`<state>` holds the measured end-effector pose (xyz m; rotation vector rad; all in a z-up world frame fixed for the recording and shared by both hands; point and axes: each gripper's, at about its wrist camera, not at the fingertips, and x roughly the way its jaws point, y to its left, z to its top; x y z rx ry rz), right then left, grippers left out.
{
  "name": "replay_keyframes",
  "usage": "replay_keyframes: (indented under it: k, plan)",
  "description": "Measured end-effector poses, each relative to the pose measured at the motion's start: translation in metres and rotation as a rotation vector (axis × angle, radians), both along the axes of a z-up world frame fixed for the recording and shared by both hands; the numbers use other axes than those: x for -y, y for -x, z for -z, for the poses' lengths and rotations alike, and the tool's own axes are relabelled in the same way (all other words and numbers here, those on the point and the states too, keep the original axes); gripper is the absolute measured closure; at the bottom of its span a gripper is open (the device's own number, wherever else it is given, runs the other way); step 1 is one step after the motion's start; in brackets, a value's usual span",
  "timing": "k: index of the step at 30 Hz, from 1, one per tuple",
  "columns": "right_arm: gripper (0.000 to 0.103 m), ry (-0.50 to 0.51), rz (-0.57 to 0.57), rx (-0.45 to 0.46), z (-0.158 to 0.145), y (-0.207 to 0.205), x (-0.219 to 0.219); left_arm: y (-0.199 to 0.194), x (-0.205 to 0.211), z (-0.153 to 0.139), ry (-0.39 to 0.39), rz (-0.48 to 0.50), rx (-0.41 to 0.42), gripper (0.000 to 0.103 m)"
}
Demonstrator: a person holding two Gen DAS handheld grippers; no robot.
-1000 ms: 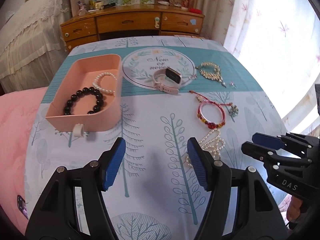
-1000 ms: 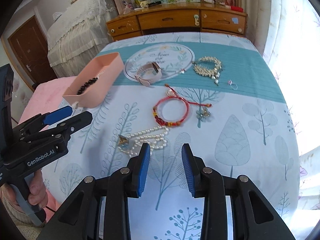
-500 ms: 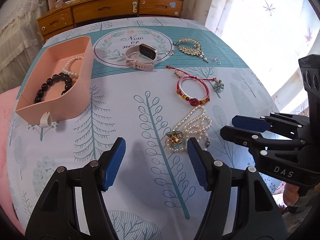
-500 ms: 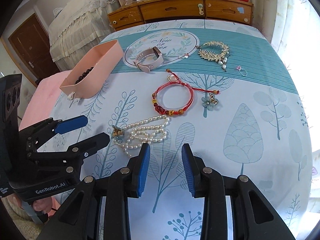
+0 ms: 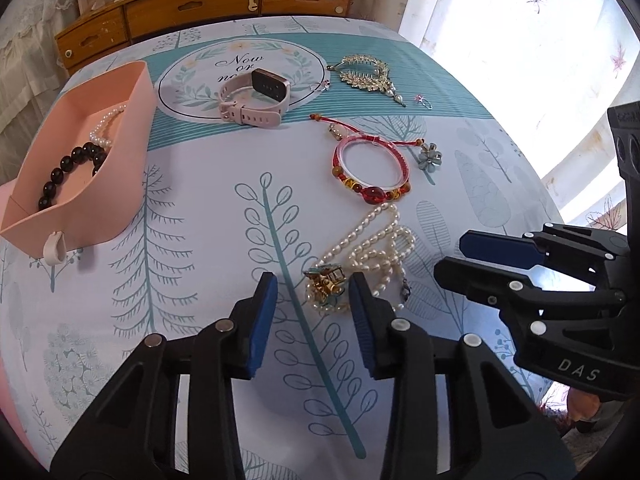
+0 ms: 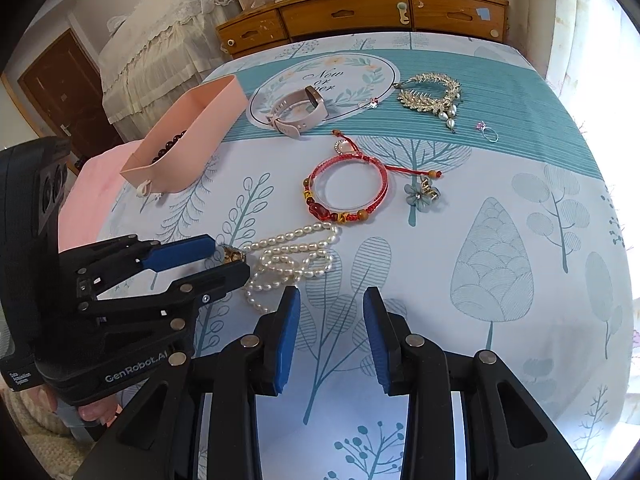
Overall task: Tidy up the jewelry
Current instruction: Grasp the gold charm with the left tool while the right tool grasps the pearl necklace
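Note:
A white pearl necklace (image 5: pixel 376 248) with a gold pendant (image 5: pixel 326 282) lies heaped on the tree-print cloth. My left gripper (image 5: pixel 312 300) hangs low over it. Its jaws are closing, with the pendant between the blue pads and a gap still showing on the left side. The right wrist view shows the same pendant (image 6: pixel 232 256) between those left fingertips (image 6: pixel 192 250). My right gripper (image 6: pixel 331 312) stands open just right of the pearls (image 6: pixel 292 252), with nothing in it. A pink box (image 5: pixel 120 184) at the left holds a black bead bracelet (image 5: pixel 60 172) and a small pearl bracelet (image 5: pixel 104 124).
On the cloth beyond the pearls lie a red cord bracelet (image 5: pixel 372 172), a blue flower charm (image 5: pixel 431 159), a pink watch (image 5: pixel 256 100), a gold leaf comb (image 5: pixel 364 74) and a ring (image 5: pixel 424 101). A wooden dresser (image 5: pixel 200 4) stands behind the table.
My left gripper has come down and forward onto the pearl necklace, and its jaws have narrowed around the pendant. The right gripper has sunk a little beside the pearls.

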<state>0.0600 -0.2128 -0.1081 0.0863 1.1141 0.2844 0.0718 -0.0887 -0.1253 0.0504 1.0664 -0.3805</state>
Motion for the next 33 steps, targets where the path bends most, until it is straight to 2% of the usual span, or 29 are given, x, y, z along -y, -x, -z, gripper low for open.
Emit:
replay_keyframes:
  k: [3, 10, 11, 12, 13, 23, 33]
  plan:
    - [0.07, -0.001, 0.0, 0.002, 0.0, 0.001, 0.0, -0.001, 0.001, 0.001, 0.002, 0.002, -0.004, 0.073]
    - [0.07, -0.001, -0.001, 0.003, 0.0, 0.002, -0.001, -0.003, 0.003, 0.002, 0.01, 0.014, -0.004, 0.073]
    - [0.07, -0.002, -0.002, 0.004, 0.0, 0.002, -0.001, -0.003, 0.003, 0.002, 0.011, 0.017, -0.003, 0.075]
    - [0.07, -0.003, -0.003, 0.004, 0.0, 0.002, -0.001, -0.004, 0.004, 0.002, 0.015, 0.021, -0.003, 0.082]
    - [0.07, -0.003, -0.003, 0.004, 0.0, 0.002, -0.001, -0.004, 0.004, 0.002, 0.023, 0.026, -0.006, 0.082]
    - [0.07, -0.008, -0.012, -0.016, 0.003, -0.002, -0.005, -0.001, 0.0, -0.005, 0.048, 0.024, 0.021, 0.082]
    - [0.07, -0.008, -0.062, -0.053, 0.01, -0.007, -0.024, 0.006, -0.039, -0.032, 0.105, -0.052, 0.079, 0.082]
